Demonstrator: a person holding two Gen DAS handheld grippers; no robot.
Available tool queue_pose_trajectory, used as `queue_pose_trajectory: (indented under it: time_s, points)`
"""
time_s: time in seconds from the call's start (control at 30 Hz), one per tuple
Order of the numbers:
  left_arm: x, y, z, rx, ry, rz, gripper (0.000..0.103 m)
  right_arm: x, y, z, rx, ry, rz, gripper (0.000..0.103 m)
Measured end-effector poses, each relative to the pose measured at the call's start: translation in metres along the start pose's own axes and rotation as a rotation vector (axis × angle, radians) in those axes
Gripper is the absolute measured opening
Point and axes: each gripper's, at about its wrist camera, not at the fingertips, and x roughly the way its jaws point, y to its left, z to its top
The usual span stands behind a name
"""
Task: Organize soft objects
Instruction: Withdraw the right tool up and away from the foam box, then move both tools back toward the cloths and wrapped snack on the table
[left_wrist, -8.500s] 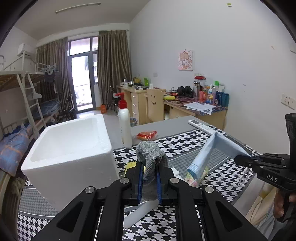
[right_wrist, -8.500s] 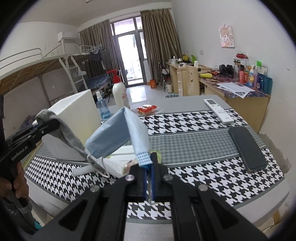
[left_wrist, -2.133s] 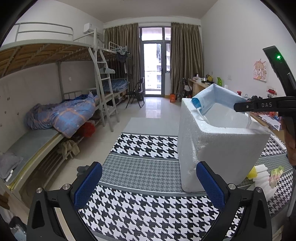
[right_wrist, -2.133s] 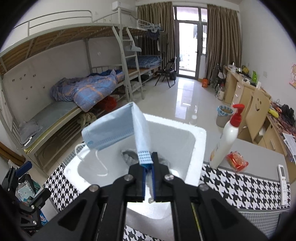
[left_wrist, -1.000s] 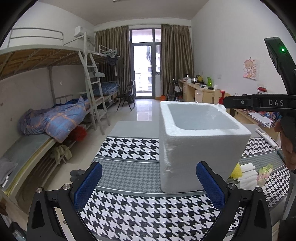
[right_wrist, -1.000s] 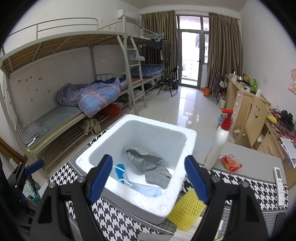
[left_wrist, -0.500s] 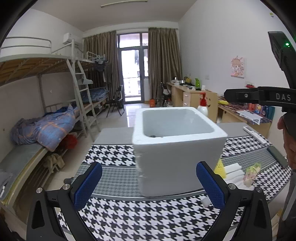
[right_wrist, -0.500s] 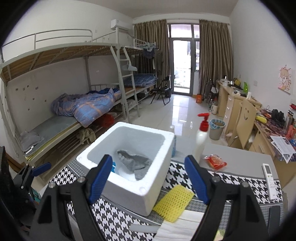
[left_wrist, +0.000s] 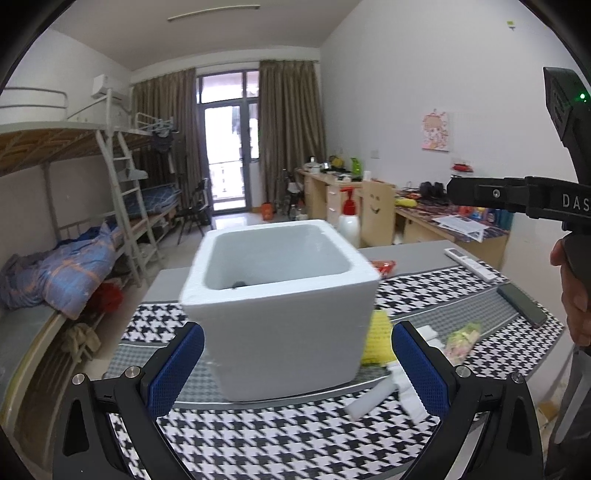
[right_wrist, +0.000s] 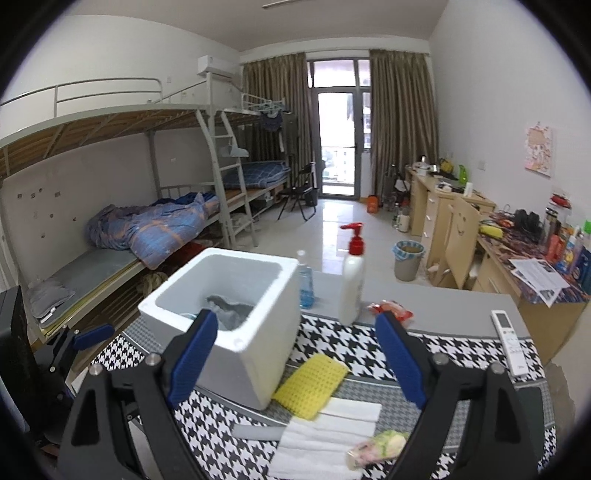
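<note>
Both grippers angle downward over the bench (right_wrist: 443, 321). Left gripper (left_wrist: 295, 373): jaws wide apart, empty. Right gripper (right_wrist: 295, 354): jaws opening, nothing between them. Grey cloth (right_wrist: 231, 308) lies inside the foam box (right_wrist: 258, 350), partly hidden by its wall. Yellow sponge (right_wrist: 310, 384) touches the box's lower-right side; white towels (right_wrist: 325, 439) lie at lower centre.

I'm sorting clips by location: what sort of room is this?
Most likely a shared dormitory room. Metal bunk beds with a ladder line one wall, a row of wooden desks cluttered with bottles and papers lines the other, and a curtained balcony door closes the far end.
</note>
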Motion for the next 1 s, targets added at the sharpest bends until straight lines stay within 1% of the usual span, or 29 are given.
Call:
queue_pose_trajectory:
  time_s: [0.33,0.6,0.8,1.0]
  points:
    - [0.006,-0.02,0.0,0.034,-0.004,-0.071,0.102,-0.017,-0.024,-0.02,0.045,-0.01,-0.052,0.09]
    - [0.016,-0.028,-0.006,0.046,0.013,-0.099,0.102,-0.021,-0.034,-0.033,0.063,-0.005,-0.062,0.09]
    - [0.022,-0.035,-0.013,0.06,0.008,-0.118,0.102,-0.018,-0.04,-0.044,0.079,0.012,-0.064,0.09]
    - [0.029,-0.035,-0.019,0.06,0.028,-0.133,0.102,-0.014,-0.043,-0.057,0.087,0.037,-0.065,0.09]
